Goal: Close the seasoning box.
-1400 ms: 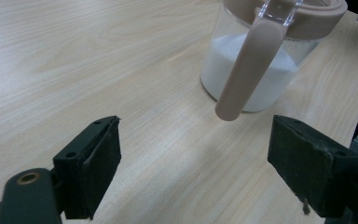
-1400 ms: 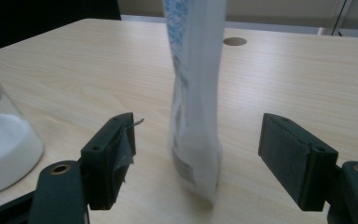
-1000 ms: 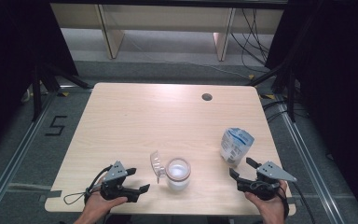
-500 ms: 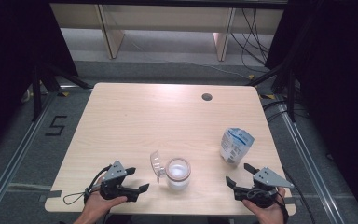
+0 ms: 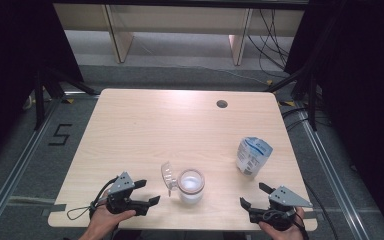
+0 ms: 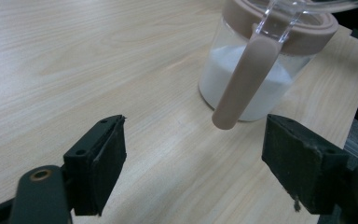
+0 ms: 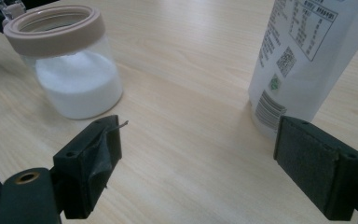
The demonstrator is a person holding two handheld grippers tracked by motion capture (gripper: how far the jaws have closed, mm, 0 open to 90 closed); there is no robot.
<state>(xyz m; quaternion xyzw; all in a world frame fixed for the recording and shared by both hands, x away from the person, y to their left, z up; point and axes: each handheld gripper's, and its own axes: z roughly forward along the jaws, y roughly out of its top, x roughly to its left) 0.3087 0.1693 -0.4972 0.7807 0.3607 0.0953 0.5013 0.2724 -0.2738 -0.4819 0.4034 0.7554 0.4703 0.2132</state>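
The right gripper (image 7: 198,161) holds its jaws wide over bare table (image 7: 191,74). A jar (image 7: 70,65) of white powder stands left. A pouch (image 7: 307,56) stands right.

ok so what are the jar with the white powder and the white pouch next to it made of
The clear round jar with a beige rim looks like glossy glass or hard plastic: transparent wall, white powder visible through it. Its rim and clasp look like matt plastic. The white printed pouch seems smooth flexible plastic film, standing upright with soft creases.

Between my black tongs (image 5: 147,192) I see a clear jar (image 5: 190,186) with a dusty-pink rim, white powder, and a white-blue pouch (image 5: 251,155) on the pale wood-grain counter (image 5: 170,125).
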